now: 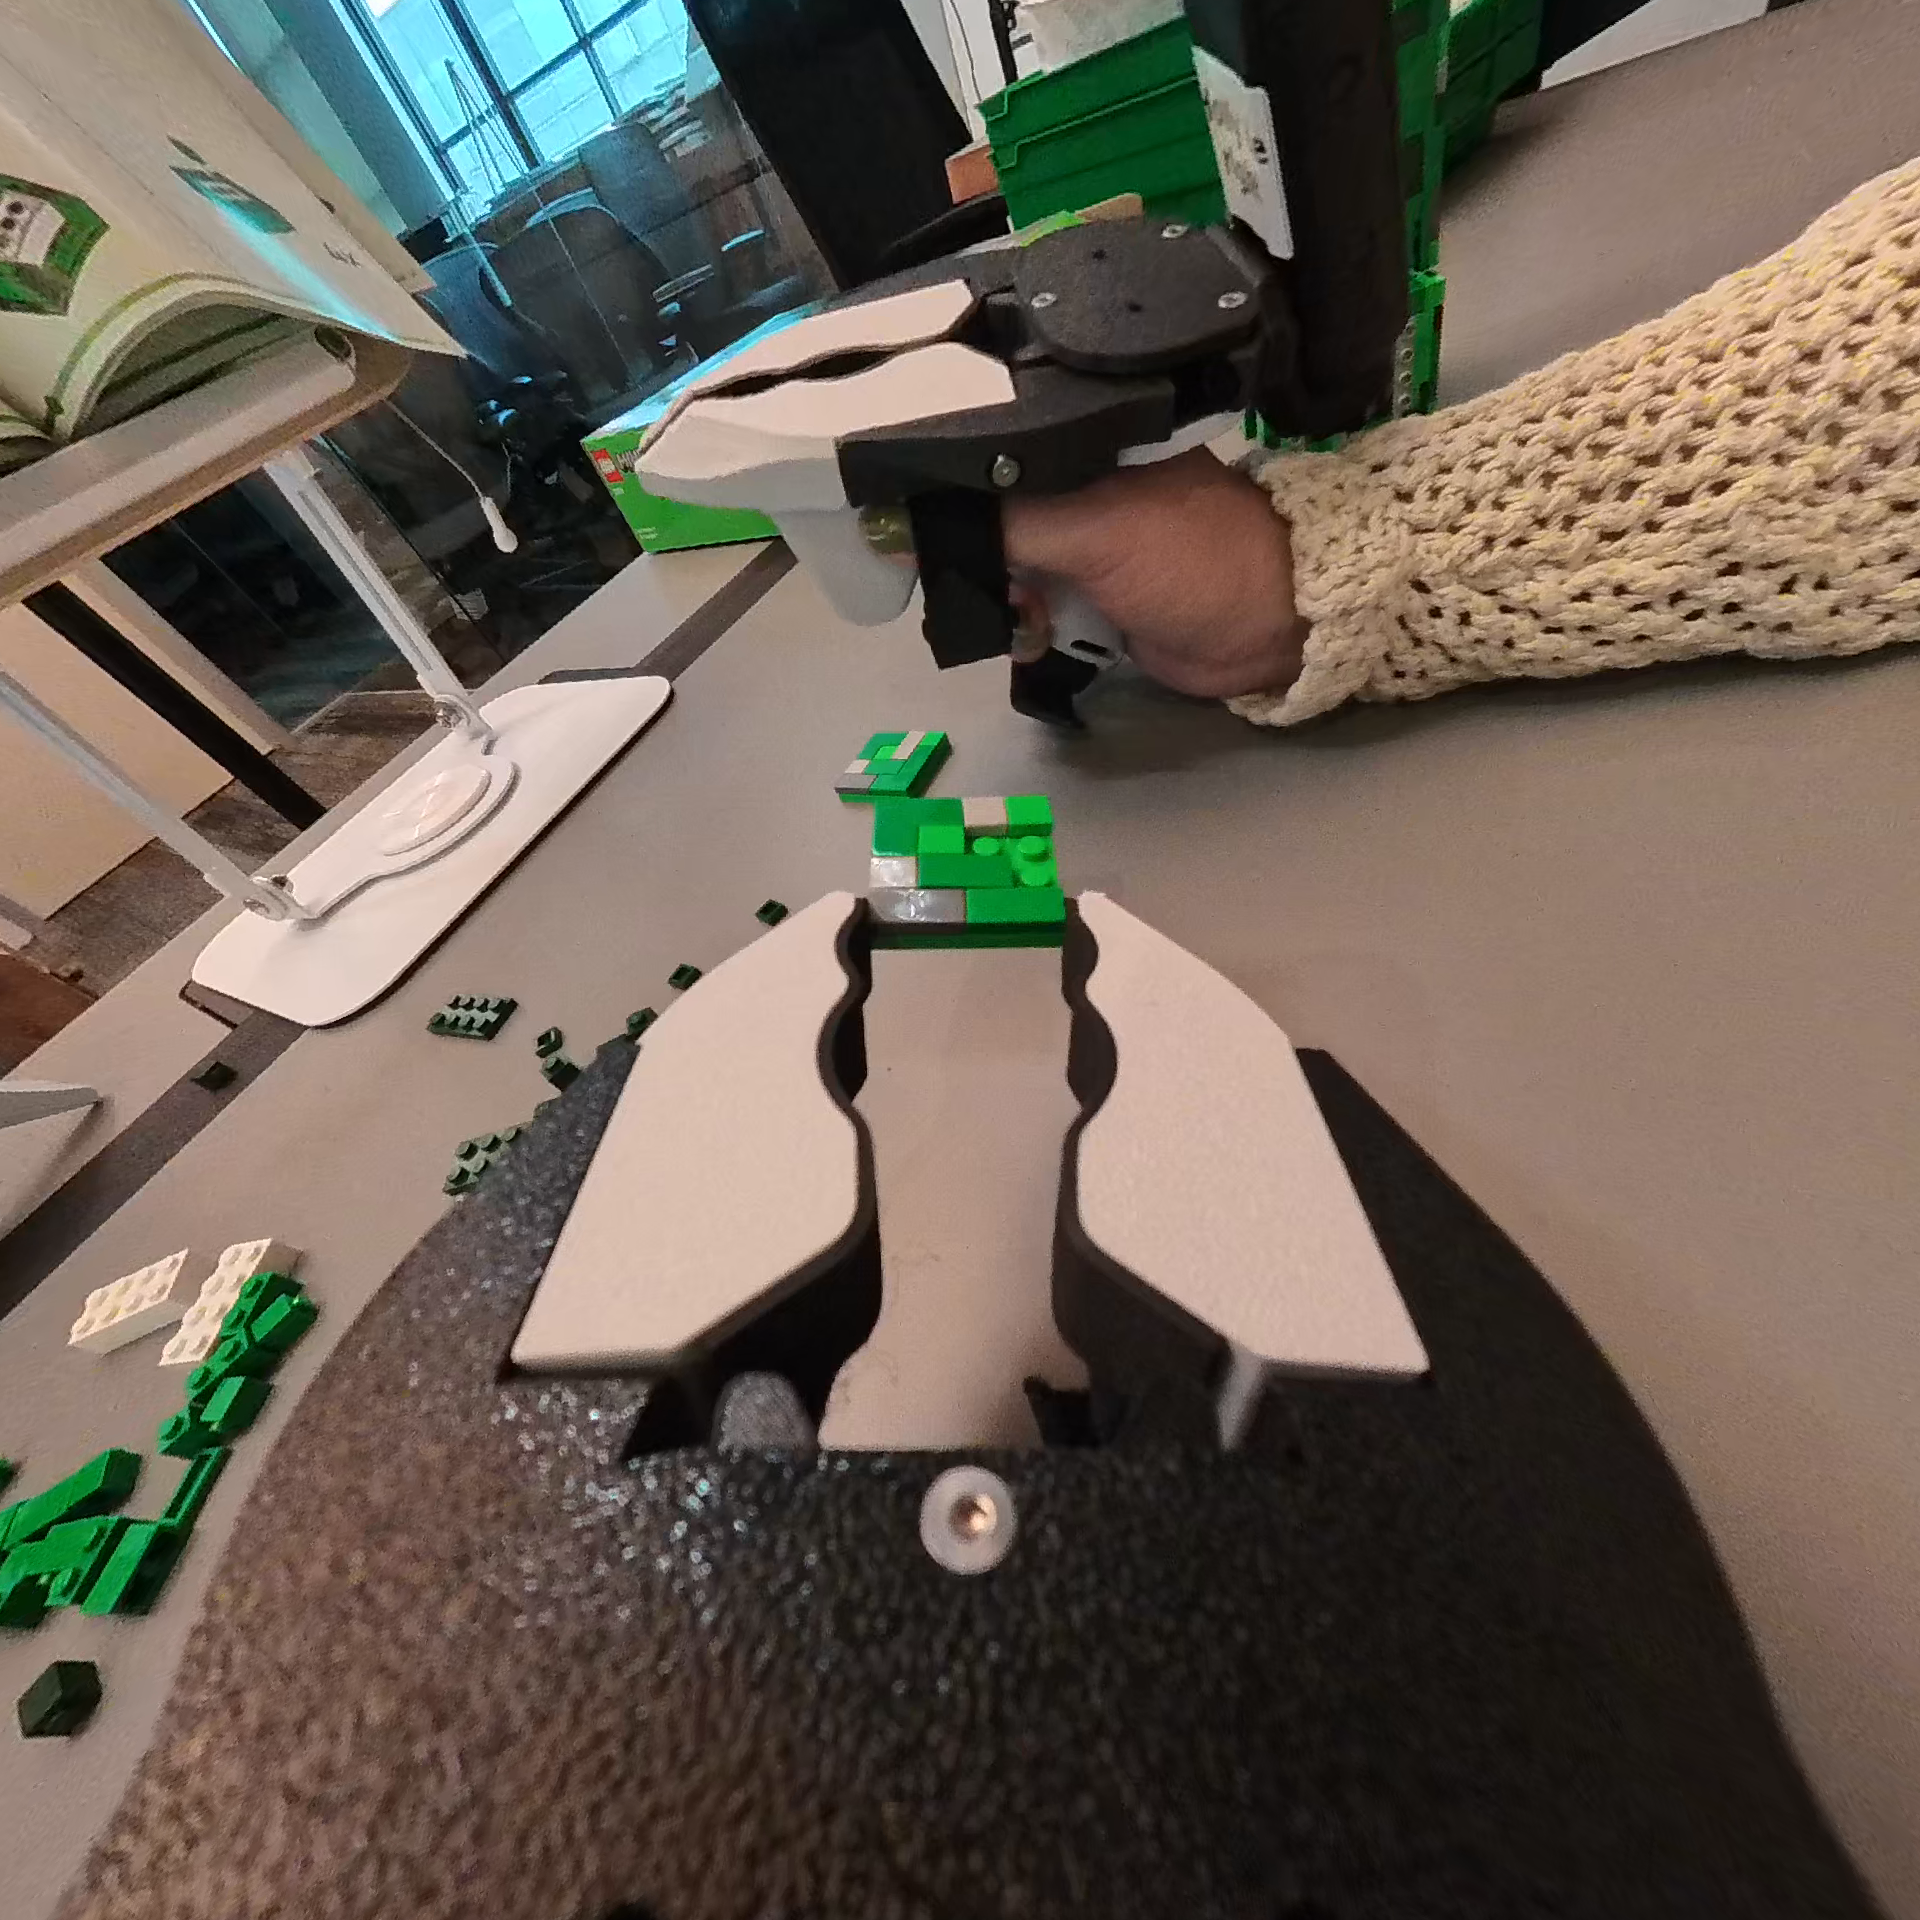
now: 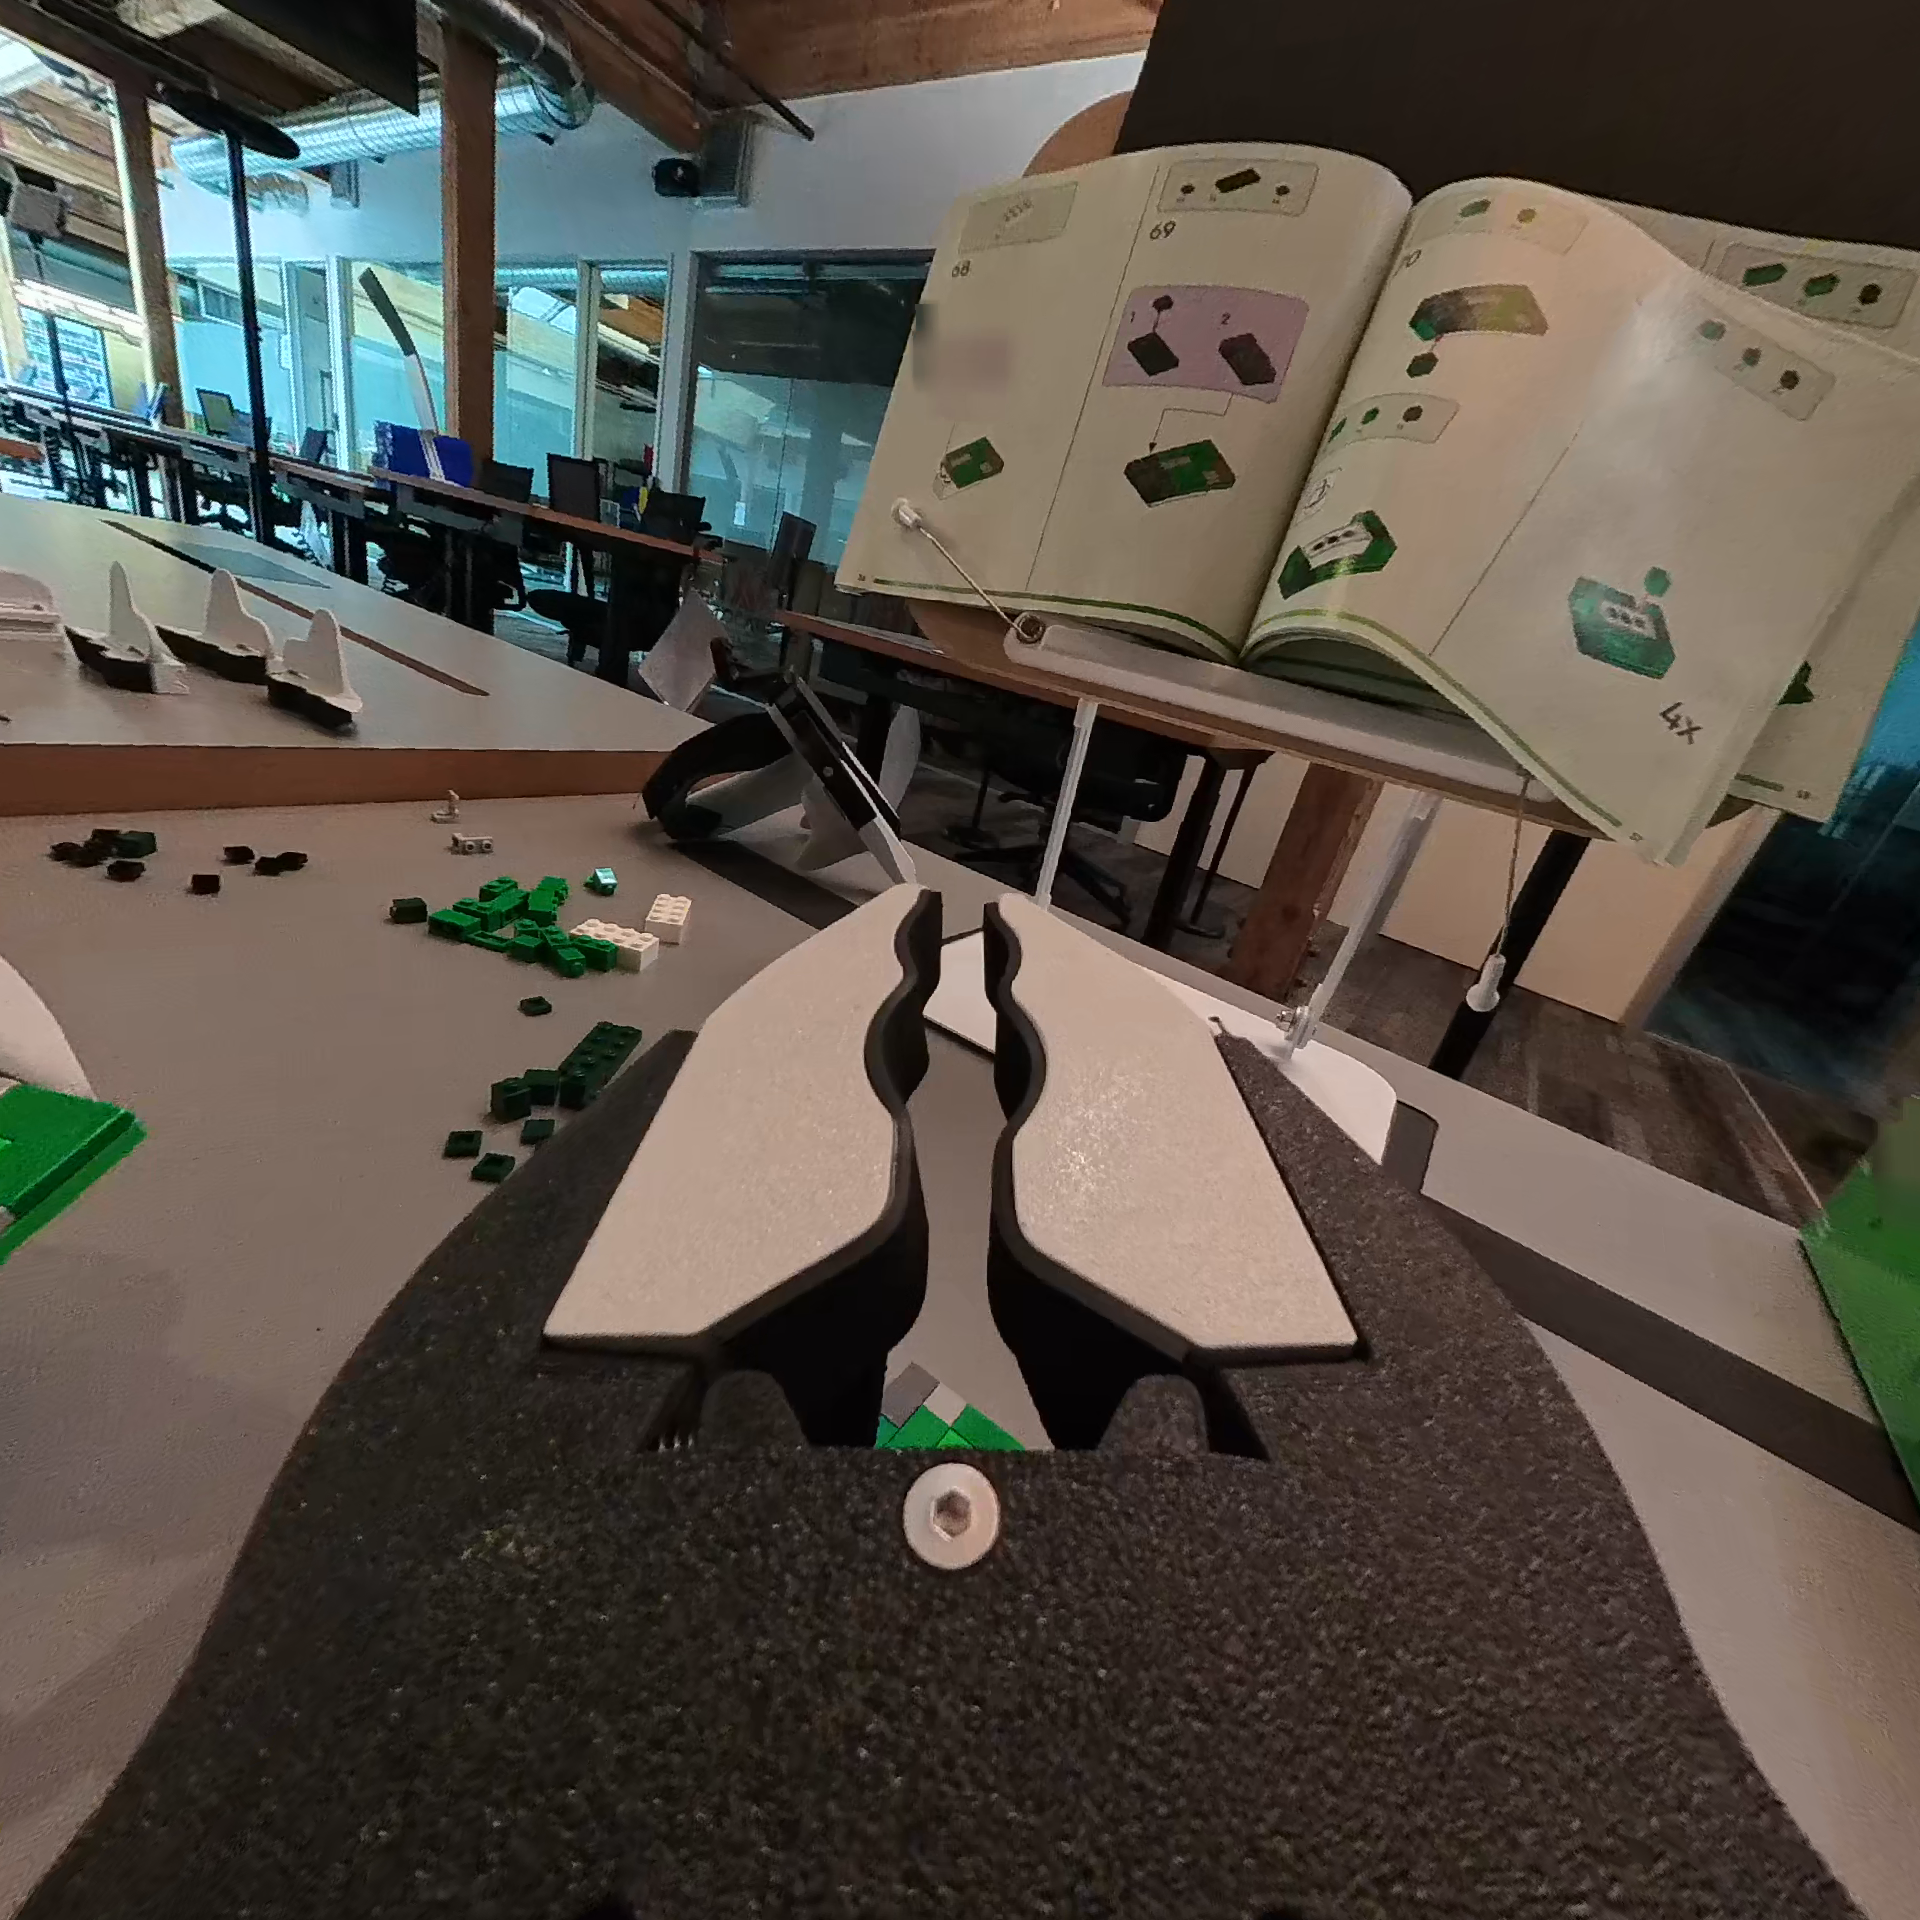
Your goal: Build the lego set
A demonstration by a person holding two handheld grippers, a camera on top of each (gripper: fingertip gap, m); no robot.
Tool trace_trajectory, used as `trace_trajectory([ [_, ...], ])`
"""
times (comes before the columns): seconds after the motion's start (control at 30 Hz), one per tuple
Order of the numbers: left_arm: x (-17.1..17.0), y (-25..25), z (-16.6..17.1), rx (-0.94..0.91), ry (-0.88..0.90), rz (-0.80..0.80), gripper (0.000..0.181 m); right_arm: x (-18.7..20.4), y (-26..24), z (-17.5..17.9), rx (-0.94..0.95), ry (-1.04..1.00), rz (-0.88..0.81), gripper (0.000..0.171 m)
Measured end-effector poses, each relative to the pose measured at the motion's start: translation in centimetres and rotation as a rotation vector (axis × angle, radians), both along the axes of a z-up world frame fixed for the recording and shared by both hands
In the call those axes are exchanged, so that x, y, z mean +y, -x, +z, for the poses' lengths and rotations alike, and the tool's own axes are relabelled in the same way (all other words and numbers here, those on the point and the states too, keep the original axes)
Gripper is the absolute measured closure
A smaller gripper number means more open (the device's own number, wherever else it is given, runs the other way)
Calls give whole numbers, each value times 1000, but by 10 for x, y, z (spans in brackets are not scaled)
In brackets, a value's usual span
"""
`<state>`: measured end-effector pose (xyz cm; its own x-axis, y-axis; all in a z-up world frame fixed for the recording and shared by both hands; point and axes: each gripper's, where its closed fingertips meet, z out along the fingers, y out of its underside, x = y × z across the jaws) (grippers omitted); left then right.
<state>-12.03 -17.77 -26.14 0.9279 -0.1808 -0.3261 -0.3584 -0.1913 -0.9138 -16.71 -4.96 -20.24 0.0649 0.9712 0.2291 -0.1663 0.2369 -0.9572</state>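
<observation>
Centrally on grey table (image 1: 1558, 1039): two tiled green panels; nearer panel (image 1: 966, 868) gripped between left gripper (image 1: 966, 920) tips, smaller panel (image 1: 894, 766) beyond. Right gripper (image 2: 961, 920) nearly closed, empty. Two white bricks (image 1: 177, 1299) near left edge.

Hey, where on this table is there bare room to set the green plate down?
Bare grey table lies right of the green plate, below the sleeve. The left is crowded: loose green bricks, dark pieces and the stand base.

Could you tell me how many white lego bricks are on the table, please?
2: studded white rectangular lego bricks side by side at the loose green pile; others may be hidden.
</observation>
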Motion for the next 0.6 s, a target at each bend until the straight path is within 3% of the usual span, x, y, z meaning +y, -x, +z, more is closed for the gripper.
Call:
trace_trajectory([
  [0.6,0,-1,0,-3,3,-10,146,-6,2,-3,-18,-28,19,164],
])
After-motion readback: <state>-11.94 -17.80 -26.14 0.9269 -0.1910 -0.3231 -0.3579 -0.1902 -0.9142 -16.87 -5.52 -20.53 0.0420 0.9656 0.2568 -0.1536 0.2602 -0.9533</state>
